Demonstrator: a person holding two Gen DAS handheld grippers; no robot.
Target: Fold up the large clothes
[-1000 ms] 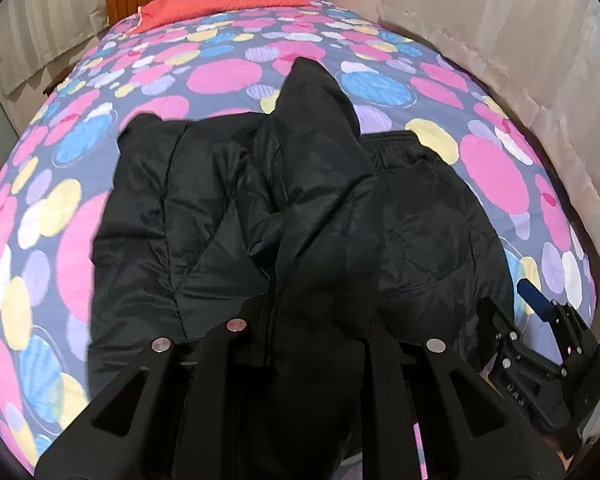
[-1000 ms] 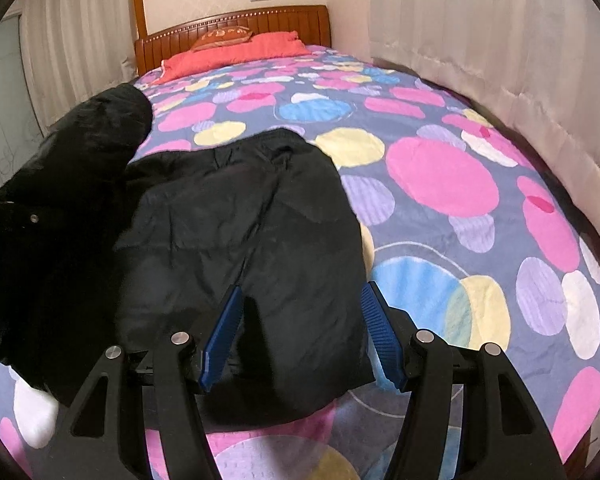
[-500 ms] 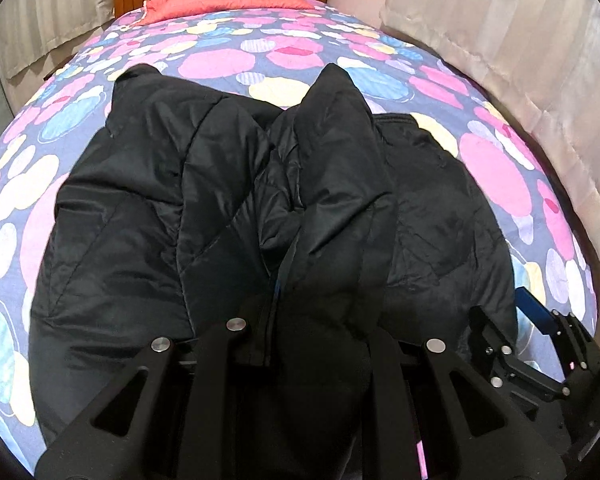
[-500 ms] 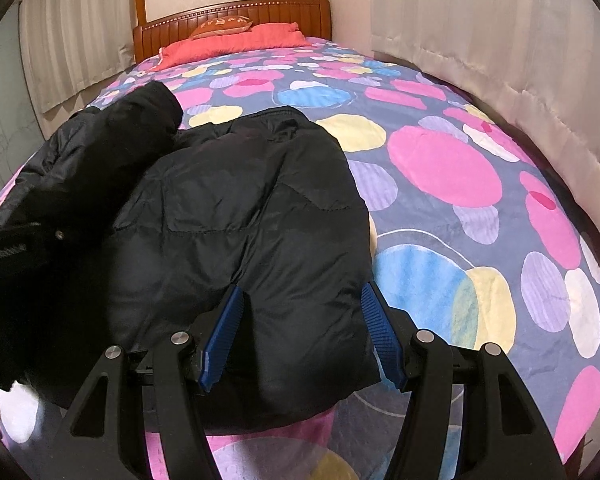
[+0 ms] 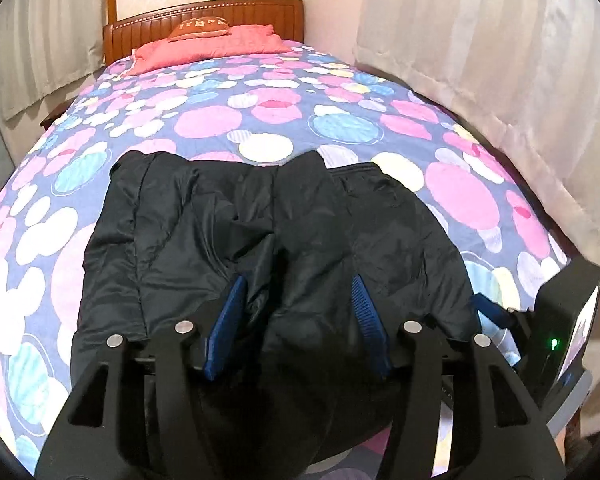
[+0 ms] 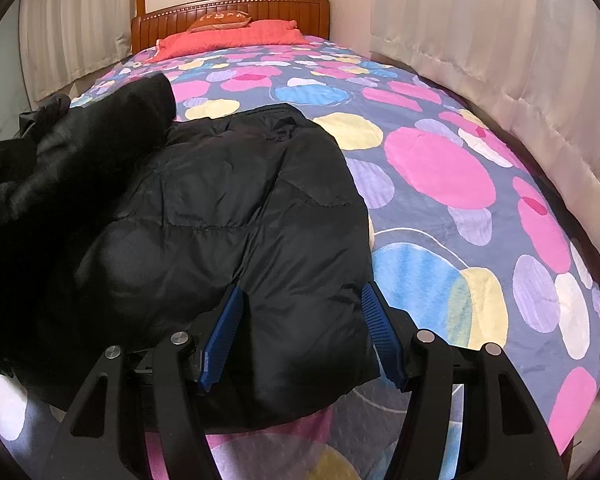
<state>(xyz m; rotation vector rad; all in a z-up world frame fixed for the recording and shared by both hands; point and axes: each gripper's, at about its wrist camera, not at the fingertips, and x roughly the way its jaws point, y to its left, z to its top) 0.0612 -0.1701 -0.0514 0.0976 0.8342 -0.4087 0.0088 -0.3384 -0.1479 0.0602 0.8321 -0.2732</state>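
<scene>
Lying across the near end of the bed, the black padded jacket fills the lower middle of the left wrist view. The left tongs are spread apart, gripping nothing, with the jacket's folded-over middle panel between and beneath the 2 blue pads. The right tongs show at 4 o'clock, just beside the jacket's near right corner. A red pillow sits at 12 o'clock against the headboard.

From the right wrist view, the jacket spreads from 6 to 10 o'clock on the bed. The right tongs stand released, the hem's right corner between their pads. A raised sleeve bulk lies at 10 o'clock.
</scene>
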